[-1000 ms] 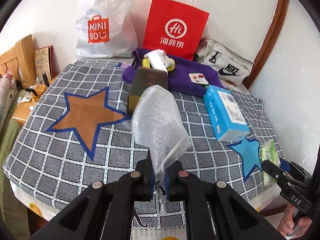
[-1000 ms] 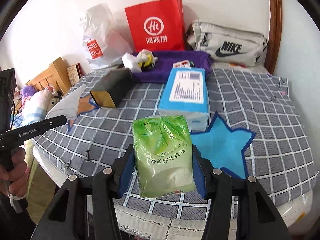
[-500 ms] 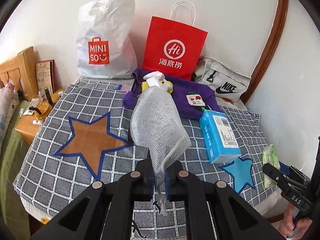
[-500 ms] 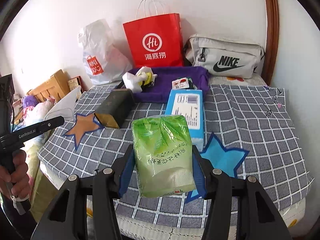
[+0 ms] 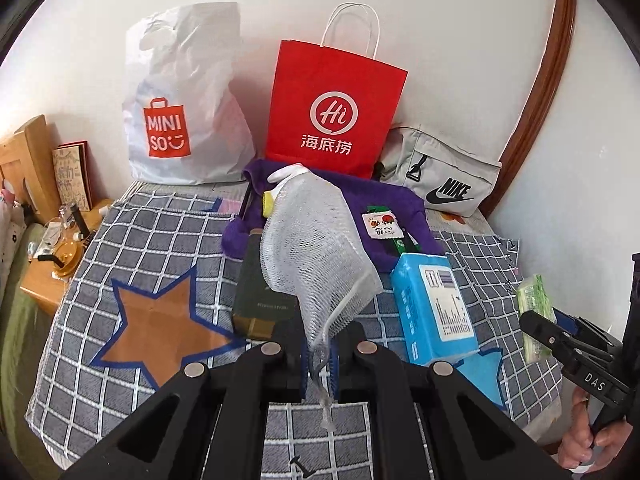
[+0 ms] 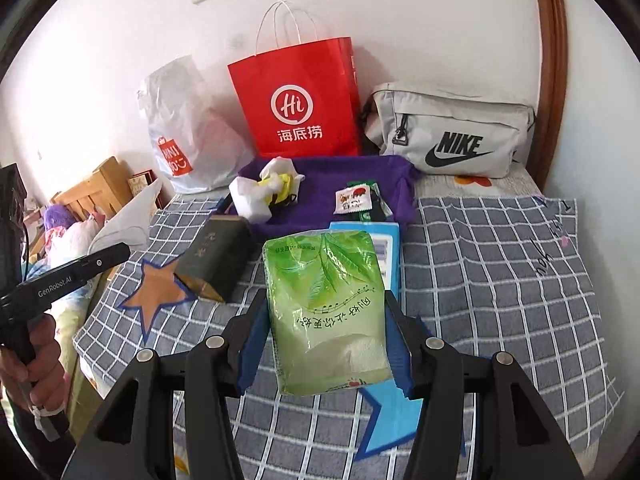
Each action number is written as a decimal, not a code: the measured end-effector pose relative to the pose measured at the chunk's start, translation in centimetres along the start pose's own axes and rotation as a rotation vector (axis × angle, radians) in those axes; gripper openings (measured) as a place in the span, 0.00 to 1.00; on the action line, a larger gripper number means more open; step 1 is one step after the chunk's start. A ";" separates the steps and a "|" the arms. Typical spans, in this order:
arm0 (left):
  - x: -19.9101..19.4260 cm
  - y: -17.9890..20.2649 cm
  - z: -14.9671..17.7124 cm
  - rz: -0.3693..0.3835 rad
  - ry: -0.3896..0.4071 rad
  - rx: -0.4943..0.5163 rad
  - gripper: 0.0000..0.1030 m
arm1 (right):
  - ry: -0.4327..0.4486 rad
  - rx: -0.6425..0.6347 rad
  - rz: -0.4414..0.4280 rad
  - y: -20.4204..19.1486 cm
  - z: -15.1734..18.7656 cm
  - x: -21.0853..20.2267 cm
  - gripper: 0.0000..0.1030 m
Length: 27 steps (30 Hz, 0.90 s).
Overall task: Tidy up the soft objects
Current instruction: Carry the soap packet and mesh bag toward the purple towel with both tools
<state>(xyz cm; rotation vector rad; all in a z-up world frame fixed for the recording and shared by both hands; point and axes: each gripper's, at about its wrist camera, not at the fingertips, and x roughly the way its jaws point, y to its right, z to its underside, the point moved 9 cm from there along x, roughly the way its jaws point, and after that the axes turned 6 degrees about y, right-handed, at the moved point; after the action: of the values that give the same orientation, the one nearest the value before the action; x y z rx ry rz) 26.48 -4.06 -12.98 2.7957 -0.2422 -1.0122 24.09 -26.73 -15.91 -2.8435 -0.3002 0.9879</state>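
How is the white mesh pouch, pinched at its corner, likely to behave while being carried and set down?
The white mesh pouch looks floppy: it bulges and folds above the left gripper. Probably light, since one corner pinch holds it. Its drawstring dangles and might snag.

Bed (image 5: 132,248): grey checked cover.
On it: purple cloth (image 5: 376,204) at twelve o'clock, dark box (image 5: 264,292) and blue pack (image 5: 434,308) centre.

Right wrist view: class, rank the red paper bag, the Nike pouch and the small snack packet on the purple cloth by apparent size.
1. Red paper bag
2. Nike pouch, fairly close to the bag
3. Snack packet, clearly smallest

All sit at similar depth.
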 end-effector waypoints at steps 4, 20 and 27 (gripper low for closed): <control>1.7 0.9 -1.3 0.005 -0.011 0.020 0.08 | 0.007 -0.004 0.018 0.8 -1.6 1.6 0.51; 8.5 2.4 -7.9 -0.007 -0.015 0.060 0.08 | 0.050 -0.022 0.035 3.8 -8.6 8.4 0.52; 11.0 1.4 -10.4 -0.035 -0.018 0.067 0.08 | 0.049 -0.044 0.039 4.3 -11.6 12.0 0.52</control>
<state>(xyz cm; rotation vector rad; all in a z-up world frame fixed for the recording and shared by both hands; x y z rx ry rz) 41.32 -6.73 -11.62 2.8615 -0.2353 -1.0565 41.15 -28.72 -14.85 -2.9190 -0.2657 0.9284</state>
